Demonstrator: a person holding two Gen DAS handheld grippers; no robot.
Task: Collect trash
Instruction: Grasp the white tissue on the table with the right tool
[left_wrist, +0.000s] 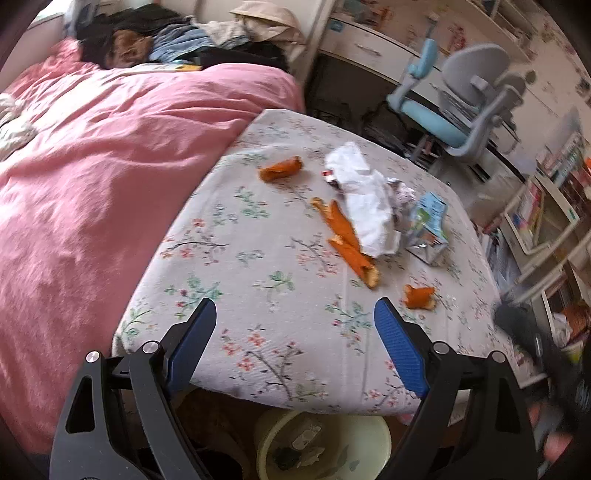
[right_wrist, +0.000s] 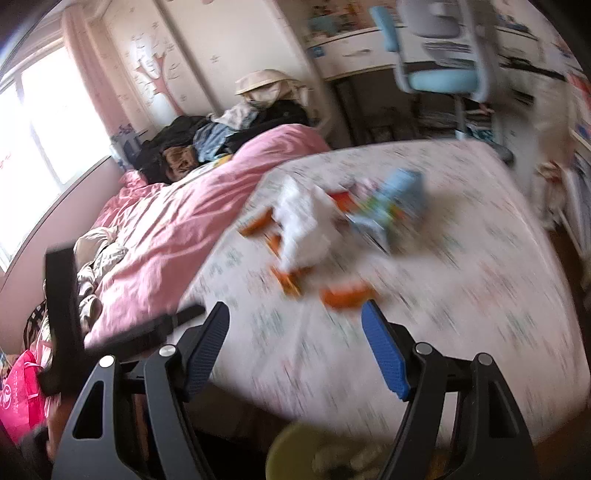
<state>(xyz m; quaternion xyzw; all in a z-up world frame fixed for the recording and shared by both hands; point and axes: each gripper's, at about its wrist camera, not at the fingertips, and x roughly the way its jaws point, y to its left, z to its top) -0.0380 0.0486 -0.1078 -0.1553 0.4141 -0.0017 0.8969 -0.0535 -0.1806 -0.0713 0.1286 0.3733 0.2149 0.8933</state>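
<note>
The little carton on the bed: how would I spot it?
Find the flowered sheet beside the pink quilt. In its trash pile, right of the white paper, lies the carton: the only blue, boxy piece there.

Peels (left_wrist: 349, 242), tissue (left_wrist: 364, 201), carton (left_wrist: 428, 225) on bed (left_wrist: 258, 332).

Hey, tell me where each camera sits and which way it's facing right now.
Left wrist: on the left hand-held gripper, looking down at the floral bedsheet with orange peels; its open blue fingers show.
Right wrist: on the right hand-held gripper, blurred, facing the same bed; open fingers show.
Shared: white crumpled paper, blue carton, pink duvet, yellow bin.
</note>
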